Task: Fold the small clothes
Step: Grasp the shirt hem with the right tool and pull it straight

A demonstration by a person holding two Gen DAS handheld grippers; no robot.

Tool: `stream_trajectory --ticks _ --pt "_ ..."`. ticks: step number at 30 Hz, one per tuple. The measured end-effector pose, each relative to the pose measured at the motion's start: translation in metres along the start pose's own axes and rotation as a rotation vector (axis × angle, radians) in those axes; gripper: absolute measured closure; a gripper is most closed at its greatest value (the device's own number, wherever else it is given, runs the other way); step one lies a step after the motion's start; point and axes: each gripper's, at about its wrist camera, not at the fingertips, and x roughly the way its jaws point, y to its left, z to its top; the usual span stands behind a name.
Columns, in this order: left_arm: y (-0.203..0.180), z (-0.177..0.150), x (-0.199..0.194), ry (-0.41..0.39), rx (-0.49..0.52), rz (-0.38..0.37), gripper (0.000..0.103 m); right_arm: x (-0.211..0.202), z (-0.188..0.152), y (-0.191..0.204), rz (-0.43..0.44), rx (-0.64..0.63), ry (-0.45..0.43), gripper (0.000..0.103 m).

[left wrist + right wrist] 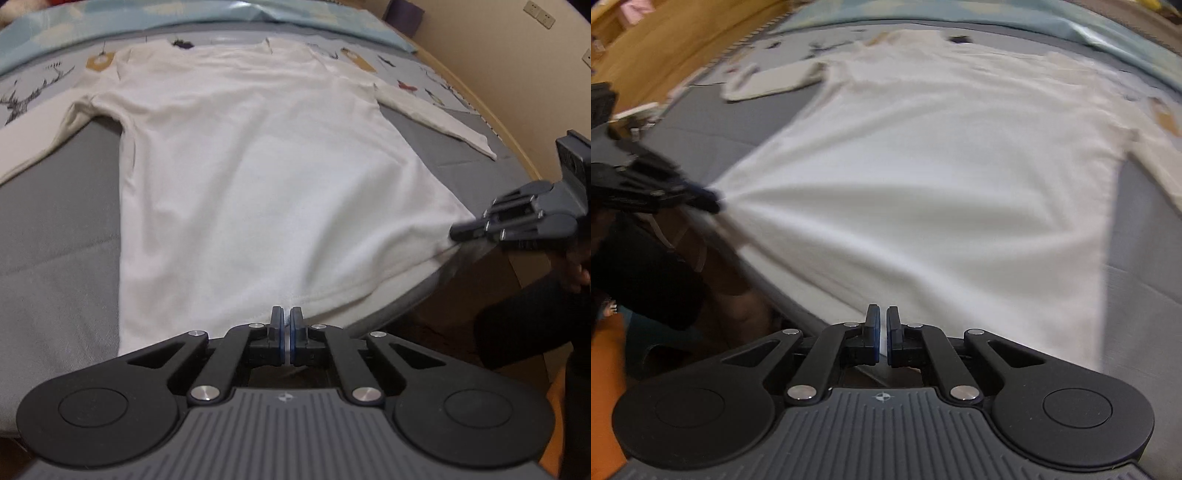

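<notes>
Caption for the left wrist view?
Left gripper and right gripper pinch the hem of a white long-sleeved shirt spread on a bed.

Grey bed cover (62, 221) spreads across the near half of the bed, plain, lightly creased. Past it, toward 12 o'clock, a pale sheet (40, 79) printed with a sketched deer (16, 99), small birds (406, 85) and tan tag shapes (99, 60). A light blue blanket (110, 22) lies bunched along the far edge. Wooden bed frame (476, 99) curves round at 2 o'clock, beige wall (491, 48) behind it with white sockets (540, 14). In the right wrist view, wood floor (665, 40) shows at 10 o'clock; an orange patch (605, 387) at 8 o'clock, too blurred to identify.
</notes>
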Motion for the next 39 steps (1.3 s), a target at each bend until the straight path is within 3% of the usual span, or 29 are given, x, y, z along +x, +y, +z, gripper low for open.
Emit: stream_trajectory --ticks 4,7,9,11,13,15,17,18,22,23,24,25,27,28,29,31,32,35,39 --pt "0.02 0.007 -0.008 -0.051 -0.095 0.013 0.097 -0.019 -0.001 -0.027 -0.088 0.157 -0.072 0.099" --pt "0.041 0.011 -0.003 -0.044 -0.211 0.063 0.096 -0.022 -0.002 -0.037 -0.09 0.241 -0.134 0.094" --pt "0.054 0.007 0.009 0.019 -0.273 0.162 0.095 -0.011 -0.004 -0.036 -0.114 0.24 -0.112 0.079" --pt "0.067 -0.004 0.026 0.14 -0.312 0.255 0.096 0.008 -0.007 -0.039 -0.198 0.219 -0.018 0.074" --pt "0.07 -0.004 0.02 0.116 -0.335 0.241 0.095 0.028 -0.017 -0.046 -0.278 0.209 0.118 0.073" --pt "0.07 0.0 0.007 0.046 -0.336 0.223 0.093 0.021 -0.015 -0.051 -0.269 0.247 0.094 0.073" --pt "0.075 0.003 0.0 -0.001 -0.366 0.229 0.076 0.009 -0.012 -0.055 -0.277 0.27 0.04 0.072" --pt "0.079 0.003 0.0 0.0 -0.383 0.25 0.067 0.003 -0.013 -0.057 -0.295 0.276 0.014 0.07" --pt "0.087 -0.003 0.017 0.095 -0.398 0.355 0.067 0.001 -0.019 -0.076 -0.432 0.337 0.026 0.064" --pt "0.086 -0.003 0.019 0.099 -0.385 0.36 0.068 0.002 -0.021 -0.081 -0.462 0.357 0.046 0.064" --pt "0.084 -0.002 0.019 0.097 -0.367 0.364 0.074 0.003 -0.024 -0.086 -0.481 0.38 0.065 0.063" --pt "0.082 -0.001 0.019 0.092 -0.349 0.352 0.097 0.003 -0.027 -0.091 -0.482 0.408 0.08 0.063" --pt "0.078 0.001 0.017 0.078 -0.33 0.325 0.098 0.004 -0.032 -0.095 -0.441 0.434 0.087 0.068" --pt "0.076 0.002 0.015 0.065 -0.32 0.329 0.098 0.004 -0.033 -0.094 -0.411 0.429 0.083 0.078" --pt "0.074 0.002 0.01 0.05 -0.316 0.333 0.098 0.003 -0.032 -0.094 -0.384 0.42 0.075 0.094" --pt "0.074 -0.001 0.007 0.048 -0.329 0.329 0.098 -0.005 -0.03 -0.093 -0.378 0.409 0.037 0.095" --pt "0.076 -0.005 0.011 0.087 -0.33 0.339 0.098 -0.007 -0.028 -0.092 -0.398 0.422 0.032 0.096" --pt "0.076 -0.006 0.02 0.136 -0.319 0.343 0.097 -0.008 -0.034 -0.106 -0.454 0.482 0.069 0.096" --pt "0.067 0.006 -0.004 -0.019 -0.289 0.341 0.096 -0.001 -0.031 -0.098 -0.484 0.416 0.097 0.094"
